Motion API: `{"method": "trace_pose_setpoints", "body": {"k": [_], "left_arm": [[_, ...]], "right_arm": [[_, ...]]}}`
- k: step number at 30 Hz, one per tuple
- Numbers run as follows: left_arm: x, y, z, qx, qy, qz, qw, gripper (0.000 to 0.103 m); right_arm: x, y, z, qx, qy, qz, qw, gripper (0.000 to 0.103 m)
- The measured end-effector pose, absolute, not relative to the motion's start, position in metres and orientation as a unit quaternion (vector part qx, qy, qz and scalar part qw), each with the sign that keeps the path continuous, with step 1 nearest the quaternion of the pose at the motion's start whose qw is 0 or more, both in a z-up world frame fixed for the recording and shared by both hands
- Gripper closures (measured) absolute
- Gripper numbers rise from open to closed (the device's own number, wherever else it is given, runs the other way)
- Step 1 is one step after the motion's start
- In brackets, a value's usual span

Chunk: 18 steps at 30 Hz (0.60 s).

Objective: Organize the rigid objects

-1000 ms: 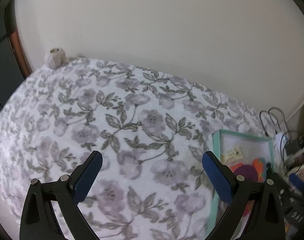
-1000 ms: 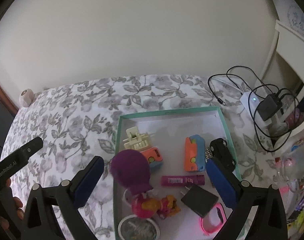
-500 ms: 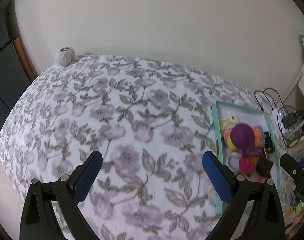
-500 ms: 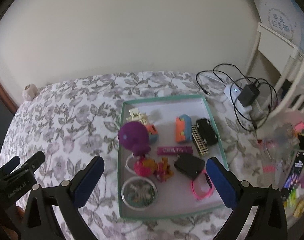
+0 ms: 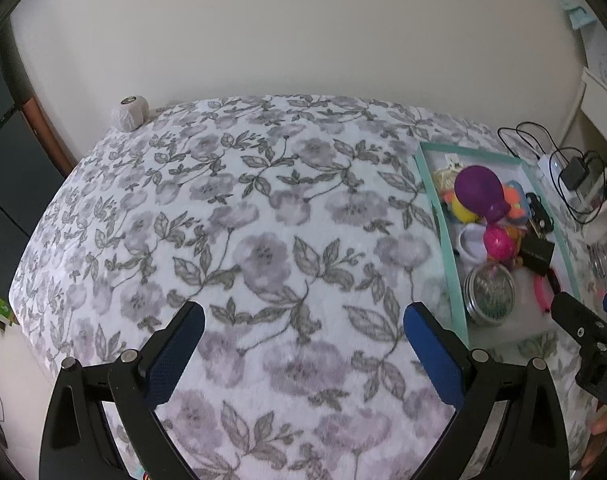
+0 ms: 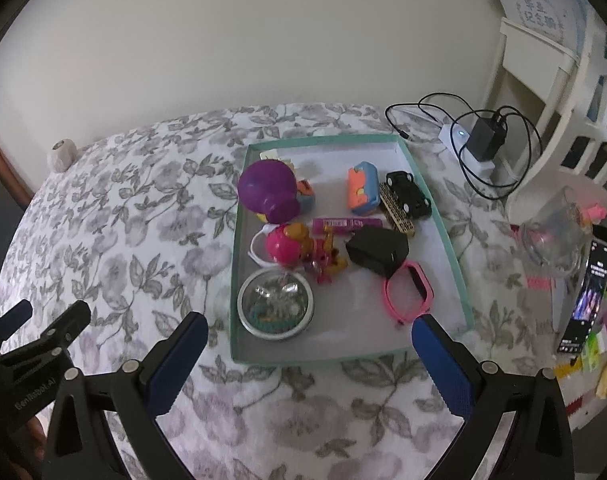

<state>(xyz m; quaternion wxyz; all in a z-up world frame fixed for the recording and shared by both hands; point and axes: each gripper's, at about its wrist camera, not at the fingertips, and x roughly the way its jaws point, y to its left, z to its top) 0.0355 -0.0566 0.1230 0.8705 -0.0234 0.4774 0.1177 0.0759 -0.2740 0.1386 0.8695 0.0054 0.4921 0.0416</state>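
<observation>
Blue-padded fingers of the right gripper (image 6: 307,326) stand wide apart with nothing between them, held above the floral bedspread (image 6: 135,216) just short of the near wall of a teal tray (image 6: 457,268). Inside the tray, nearest the gripper, sits a round tin (image 6: 275,307) with a clear lid, and beside it a pink wristband (image 6: 408,294). Behind those lie a pink-headed toy figure (image 6: 291,245), a black box (image 6: 377,255), a magenta tube (image 6: 346,224), a purple round toy (image 6: 269,191), an orange and blue block (image 6: 362,188), a yellow patterned comb (image 6: 396,209) and a black toy car (image 6: 408,194). Beyond the tray's far right corner a charger (image 6: 485,136) and its cables rest on the cover.

The left gripper (image 5: 303,318) is likewise spread open and empty, over bare bedspread well to the left of the tray (image 5: 443,232). A ball of pale yarn (image 5: 129,113) sits at the far corner by the wall
</observation>
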Motion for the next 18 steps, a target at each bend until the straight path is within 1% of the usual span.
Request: {"method": "trace_pose_setpoints", "body": {"k": [9,18], "left_arm": [[0.016,-0.061,0.117,-0.021,0.487,0.113,0.866,0.003],[0.002,-0.049,0.116,-0.038,0.485,0.129,0.864,0.003]], "right_arm": [[0.055,-0.274,0.136,0.004,0.491,0.042,0.87,0.0],[0.037,-0.269,0.133,-0.007,0.492,0.049,0.869,0.0]]}}
